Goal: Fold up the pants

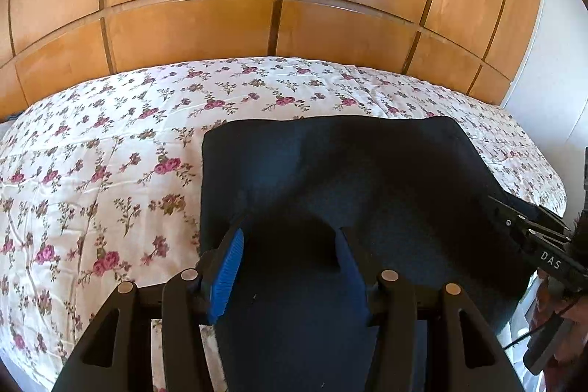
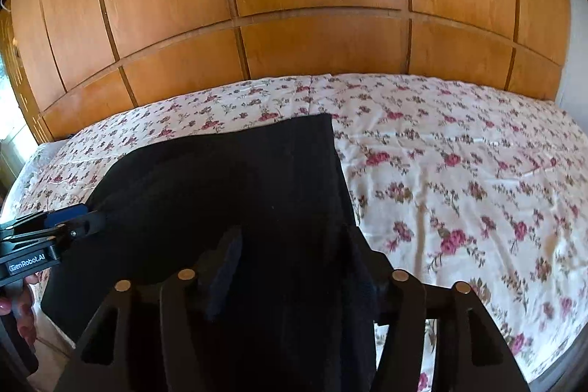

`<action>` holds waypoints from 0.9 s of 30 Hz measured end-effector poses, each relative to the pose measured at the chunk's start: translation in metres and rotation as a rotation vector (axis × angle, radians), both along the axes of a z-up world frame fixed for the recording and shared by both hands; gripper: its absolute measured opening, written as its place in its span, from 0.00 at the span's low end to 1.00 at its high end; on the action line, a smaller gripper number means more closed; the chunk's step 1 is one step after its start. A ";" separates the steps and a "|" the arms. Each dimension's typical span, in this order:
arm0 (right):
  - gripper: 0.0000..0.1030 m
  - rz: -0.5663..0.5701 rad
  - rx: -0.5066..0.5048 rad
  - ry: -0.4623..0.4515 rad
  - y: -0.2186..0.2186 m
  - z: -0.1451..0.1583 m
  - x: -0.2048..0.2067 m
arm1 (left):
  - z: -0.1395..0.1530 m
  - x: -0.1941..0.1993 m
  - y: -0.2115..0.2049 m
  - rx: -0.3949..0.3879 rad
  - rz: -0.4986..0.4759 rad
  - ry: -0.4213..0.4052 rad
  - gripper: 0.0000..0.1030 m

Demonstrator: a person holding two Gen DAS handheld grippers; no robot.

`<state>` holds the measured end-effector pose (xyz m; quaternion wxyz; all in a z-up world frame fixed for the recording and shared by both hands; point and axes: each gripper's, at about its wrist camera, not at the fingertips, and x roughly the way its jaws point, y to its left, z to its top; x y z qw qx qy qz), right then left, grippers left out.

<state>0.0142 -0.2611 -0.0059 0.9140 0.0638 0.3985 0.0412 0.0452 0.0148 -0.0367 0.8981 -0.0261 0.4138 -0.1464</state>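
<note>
Dark navy pants lie folded on the floral bedspread, stretching from the near edge toward the far side. My left gripper stands open with its blue pads over the near left part of the pants; cloth lies between the fingers. My right gripper is also open over the near right part of the pants, cloth between its fingers. Each gripper shows at the side of the other's view: the right one in the left wrist view, the left one in the right wrist view.
A wooden panelled wardrobe stands right behind the bed. A white wall is at the right. Bare bedspread lies left of the pants and to their right. A window shows at the far left.
</note>
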 end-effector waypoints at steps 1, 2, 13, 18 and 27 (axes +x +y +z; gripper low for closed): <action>0.63 0.000 0.010 0.003 -0.002 -0.001 -0.001 | 0.000 -0.002 0.002 -0.003 0.000 0.001 0.53; 0.66 0.000 0.020 0.007 -0.003 -0.002 -0.002 | 0.000 -0.004 0.005 -0.004 0.002 0.000 0.57; 0.75 0.003 0.292 0.102 -0.034 -0.026 0.004 | -0.020 -0.008 0.045 -0.222 0.011 0.130 0.72; 0.76 0.002 0.436 0.157 -0.047 -0.038 0.006 | -0.023 -0.007 0.046 -0.256 -0.030 0.156 0.72; 0.79 0.029 0.480 0.203 -0.047 -0.041 0.001 | -0.032 -0.009 0.048 -0.324 -0.079 0.204 0.73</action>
